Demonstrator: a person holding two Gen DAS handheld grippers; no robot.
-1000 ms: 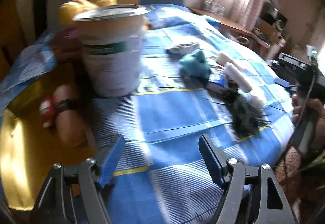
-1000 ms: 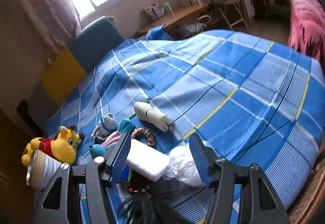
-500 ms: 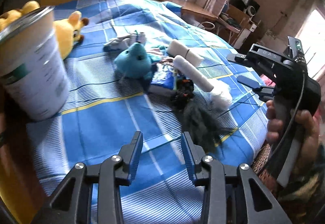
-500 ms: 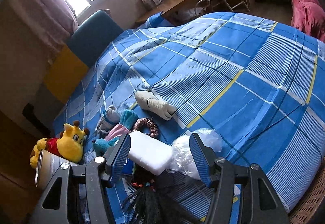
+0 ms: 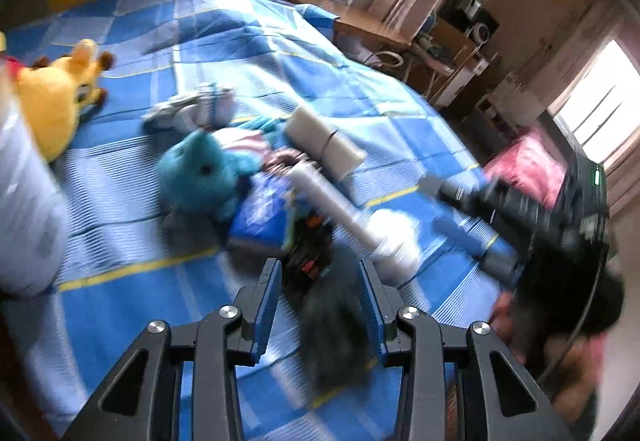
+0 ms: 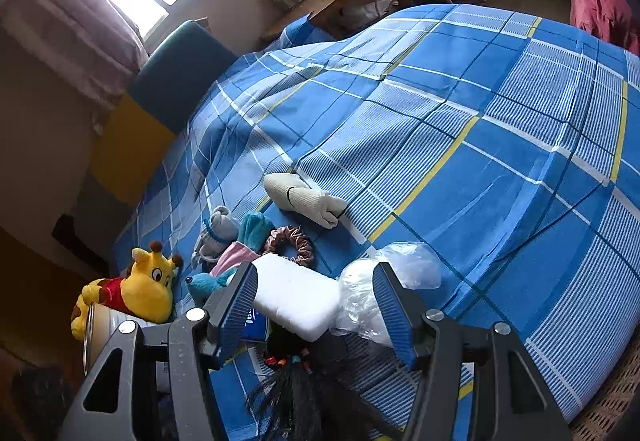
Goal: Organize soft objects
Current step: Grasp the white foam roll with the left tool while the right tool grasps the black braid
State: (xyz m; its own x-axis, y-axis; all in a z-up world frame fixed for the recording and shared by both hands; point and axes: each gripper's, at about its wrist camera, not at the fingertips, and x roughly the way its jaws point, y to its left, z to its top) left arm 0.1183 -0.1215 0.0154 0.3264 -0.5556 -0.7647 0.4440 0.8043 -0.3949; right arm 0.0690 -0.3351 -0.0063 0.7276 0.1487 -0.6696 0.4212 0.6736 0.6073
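Woven cotton-look bedspread [image 6: 500, 145]; fuzzy plush giraffe [image 6: 140, 289]; glossy crinkled plastic bag [image 6: 384, 281].

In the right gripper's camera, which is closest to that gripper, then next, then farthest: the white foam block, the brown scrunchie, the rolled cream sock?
1. White foam block, between the right gripper's jaws.
2. Brown scrunchie, just beyond the block.
3. Rolled cream sock, farthest up the bed.

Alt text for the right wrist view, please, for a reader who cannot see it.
The right hand-held gripper hovers open over a clutter of soft things on a blue plaid bedspread: a white foam block, crinkled clear plastic and a black tassel. Farther off lie a yellow plush toy and a rolled cream sock.
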